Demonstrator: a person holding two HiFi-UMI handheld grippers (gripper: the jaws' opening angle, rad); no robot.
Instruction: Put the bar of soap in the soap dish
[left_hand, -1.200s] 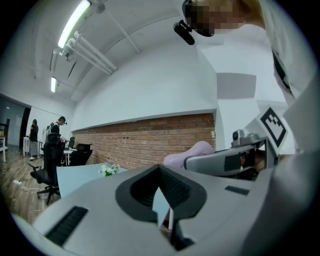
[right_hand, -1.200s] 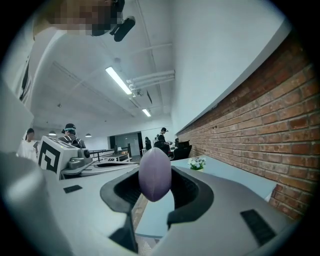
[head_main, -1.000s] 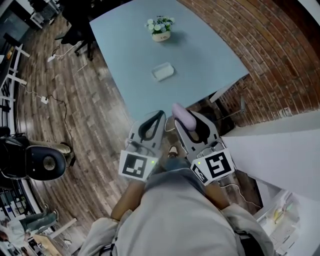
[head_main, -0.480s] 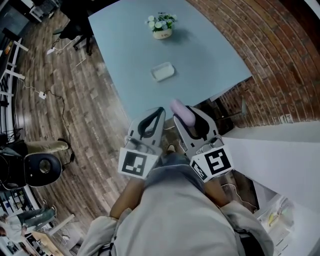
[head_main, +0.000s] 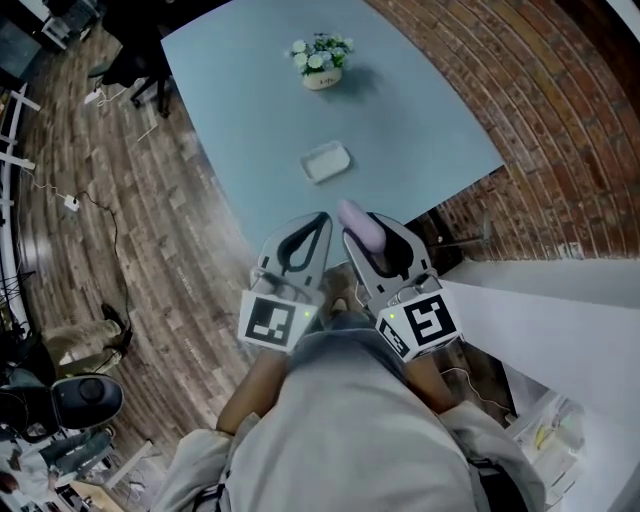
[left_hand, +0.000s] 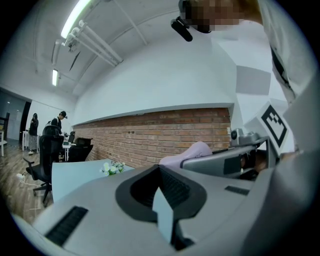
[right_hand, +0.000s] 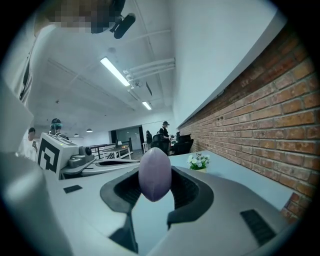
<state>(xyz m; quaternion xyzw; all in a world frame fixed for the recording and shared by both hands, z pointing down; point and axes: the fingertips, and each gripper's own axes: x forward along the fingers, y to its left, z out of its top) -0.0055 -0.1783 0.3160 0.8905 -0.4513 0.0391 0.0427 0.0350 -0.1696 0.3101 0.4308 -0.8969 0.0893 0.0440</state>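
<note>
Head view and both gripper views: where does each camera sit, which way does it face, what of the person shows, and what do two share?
Head view: on the person's head, facing steeply down at table, soap dish, left gripper, right gripper; grey top, forearms show.
Left gripper view: on that gripper, facing along shut, empty jaws toward brick wall; top at right.
Right gripper view: on that gripper, facing along jaws gripping the bar of soap; top at left.
Shared: both gripper views show the flower pot.
</note>
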